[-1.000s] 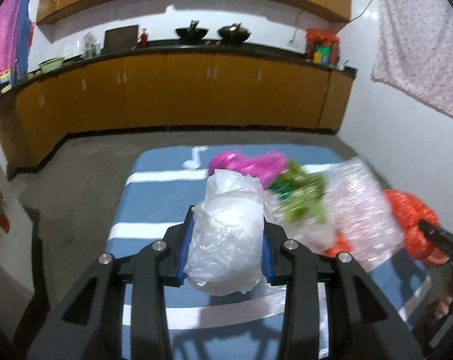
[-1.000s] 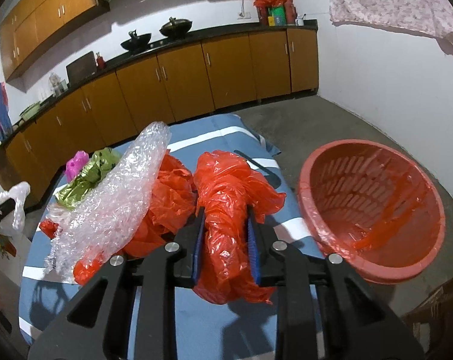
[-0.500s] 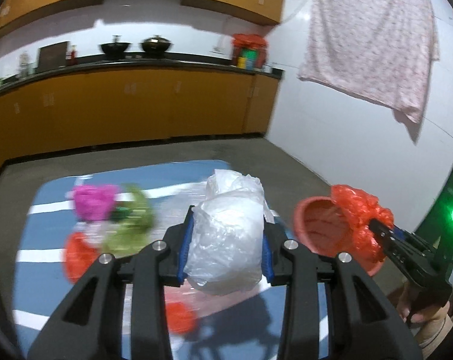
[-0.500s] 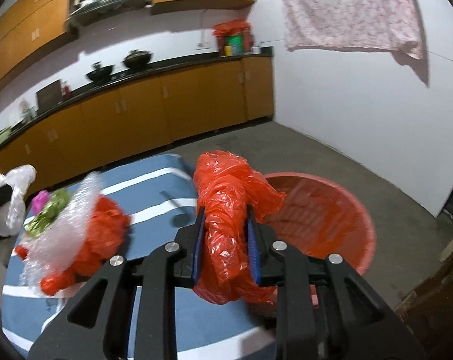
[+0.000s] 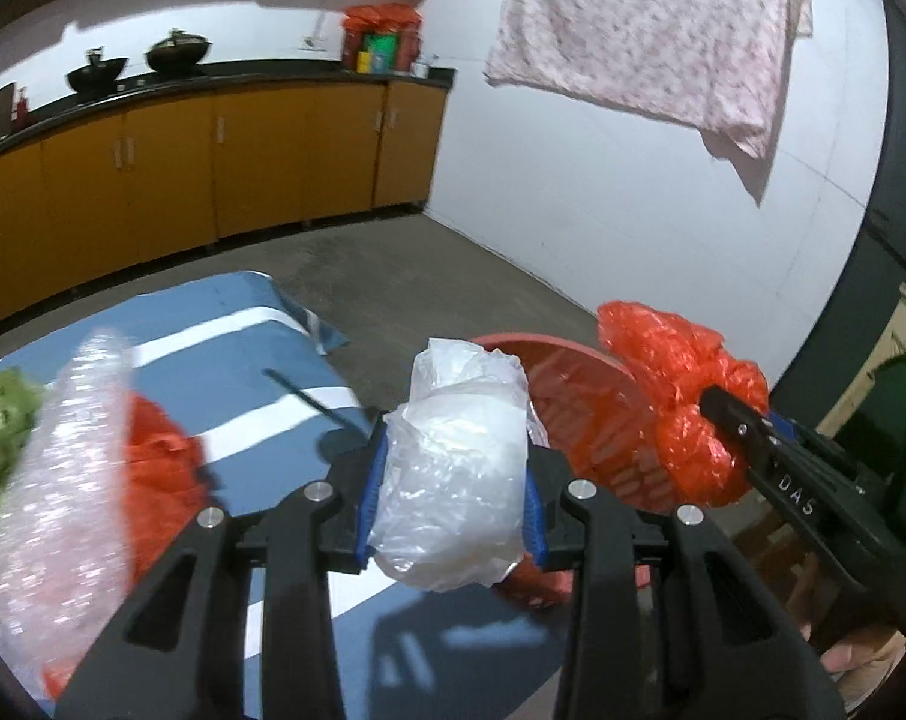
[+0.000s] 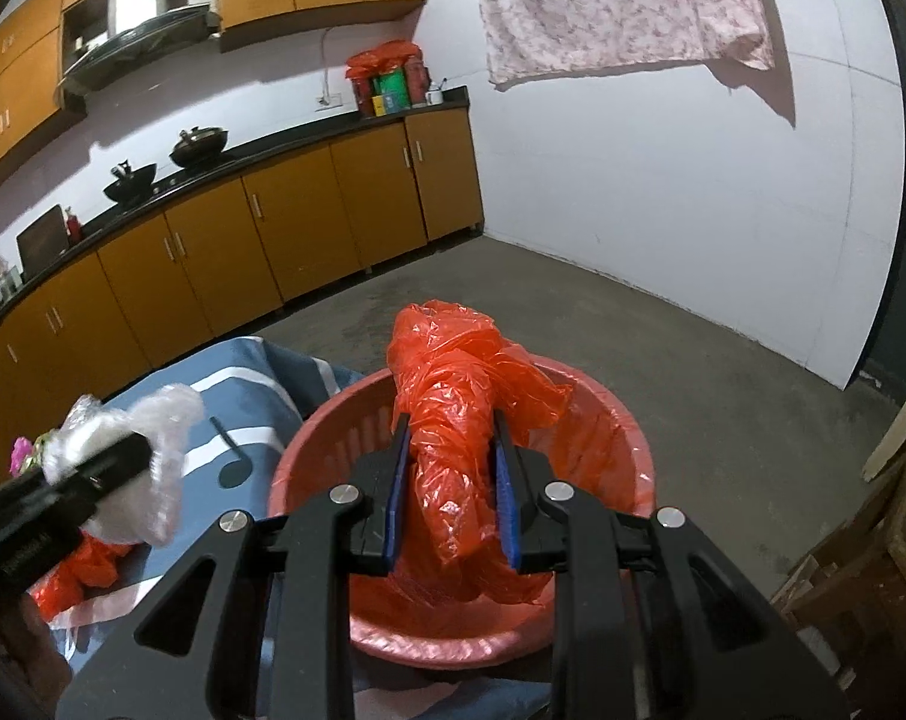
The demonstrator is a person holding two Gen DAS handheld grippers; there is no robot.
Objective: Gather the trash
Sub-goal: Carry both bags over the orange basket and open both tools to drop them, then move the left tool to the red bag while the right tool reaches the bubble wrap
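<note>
My left gripper (image 5: 450,480) is shut on a crumpled white plastic bag (image 5: 453,468), held in the air above the table's right end, just left of the red basket (image 5: 579,414). My right gripper (image 6: 453,474) is shut on a crumpled orange plastic bag (image 6: 459,414) and holds it above the red basket (image 6: 627,438). The right gripper with its orange bag (image 5: 675,402) shows at the right of the left wrist view. The left gripper with the white bag (image 6: 135,468) shows at the left of the right wrist view.
On the blue striped tablecloth (image 5: 225,336) lie a bubble wrap sheet (image 5: 69,480), another orange bag (image 5: 153,456) and green trash (image 5: 3,426). Wooden kitchen cabinets (image 6: 243,240) line the back wall. A wooden frame (image 6: 873,540) stands at the right.
Both grippers have swung right with their bags, from over the trash pile toward the red basket. The orange bag now hangs over the basket.
</note>
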